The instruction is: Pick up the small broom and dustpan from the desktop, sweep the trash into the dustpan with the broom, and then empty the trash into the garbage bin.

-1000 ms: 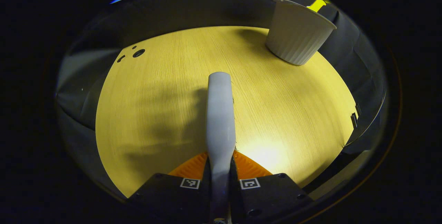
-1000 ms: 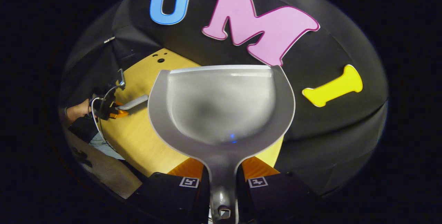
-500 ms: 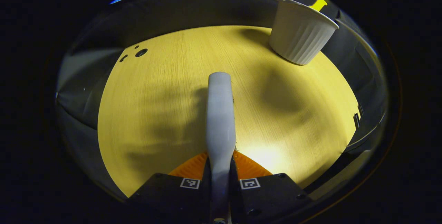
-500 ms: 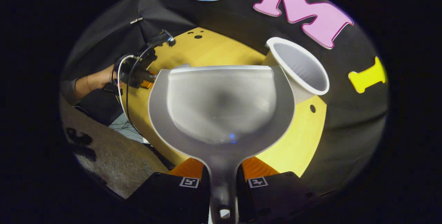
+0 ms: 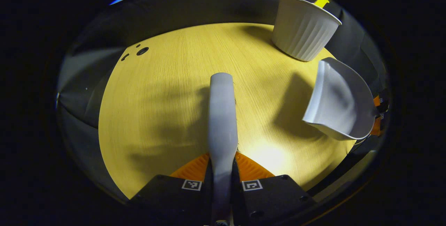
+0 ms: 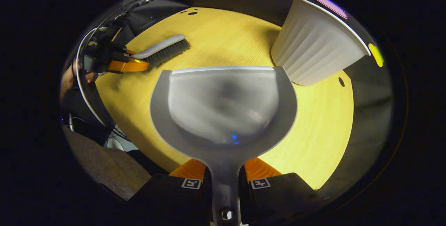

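In the left gripper view my left gripper (image 5: 222, 165) is shut on the grey handle of the small broom (image 5: 222, 114), which points forward over the yellow desktop (image 5: 167, 107). The same broom (image 6: 163, 50) shows its dark bristles in the right gripper view, held low over the desk by the left gripper (image 6: 122, 63). My right gripper (image 6: 224, 168) is shut on the stem of the grey dustpan (image 6: 223, 104), whose pan looks bare inside. The dustpan (image 5: 338, 104) hangs tilted above the desk's right side. The white ribbed garbage bin (image 6: 313, 48) stands just beyond it.
The bin (image 5: 303, 27) sits at the desk's far right corner. Small holes (image 5: 142, 50) mark the far left of the desktop. A hand (image 6: 68, 76) grips the left tool. Floor (image 6: 111, 166) shows below the near desk edge.
The right gripper has swung down and towards the desk with the dustpan, which has come into the left gripper view at the right. The left gripper and broom have barely moved.
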`<state>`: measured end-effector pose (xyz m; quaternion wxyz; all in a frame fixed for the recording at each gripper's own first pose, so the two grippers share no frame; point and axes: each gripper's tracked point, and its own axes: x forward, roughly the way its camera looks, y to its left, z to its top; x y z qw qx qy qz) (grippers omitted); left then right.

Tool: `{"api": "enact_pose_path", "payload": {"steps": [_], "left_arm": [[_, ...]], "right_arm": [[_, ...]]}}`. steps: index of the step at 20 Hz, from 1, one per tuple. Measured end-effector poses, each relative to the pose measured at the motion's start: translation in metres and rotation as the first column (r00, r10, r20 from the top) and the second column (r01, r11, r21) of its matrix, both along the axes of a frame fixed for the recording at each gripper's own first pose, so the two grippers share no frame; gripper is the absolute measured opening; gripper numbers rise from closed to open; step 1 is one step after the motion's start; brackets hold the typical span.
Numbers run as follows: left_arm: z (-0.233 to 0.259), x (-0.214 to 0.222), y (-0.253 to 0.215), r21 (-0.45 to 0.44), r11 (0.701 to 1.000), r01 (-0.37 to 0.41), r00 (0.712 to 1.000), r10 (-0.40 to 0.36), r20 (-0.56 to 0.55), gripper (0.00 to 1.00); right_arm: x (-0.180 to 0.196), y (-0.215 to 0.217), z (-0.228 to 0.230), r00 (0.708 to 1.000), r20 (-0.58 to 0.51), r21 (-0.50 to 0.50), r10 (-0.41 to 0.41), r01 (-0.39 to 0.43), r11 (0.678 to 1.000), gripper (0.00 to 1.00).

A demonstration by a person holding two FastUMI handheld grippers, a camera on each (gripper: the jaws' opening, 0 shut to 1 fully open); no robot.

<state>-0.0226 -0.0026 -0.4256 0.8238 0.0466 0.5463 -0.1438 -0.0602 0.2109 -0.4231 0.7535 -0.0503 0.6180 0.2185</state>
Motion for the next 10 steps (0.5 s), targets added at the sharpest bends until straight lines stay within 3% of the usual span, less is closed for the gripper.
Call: {"api": "enact_pose_path", "payload": {"steps": [5, 10], "left_arm": [[-0.003, 0.0, -0.004, 0.009, 1.0, -0.004, 1.0, 0.004, -0.006, 0.27], [-0.003, 0.002, -0.003, 0.035, 0.999, 0.001, 1.0, -0.001, -0.003, 0.28]], "right_arm": [[0.006, 0.013, -0.028, 1.0, -0.004, 0.0, -0.007, 0.007, 1.0, 0.36], [0.0, 0.028, -0.037, 0.999, -0.018, 0.035, 0.047, -0.046, 0.998, 0.36]]}}
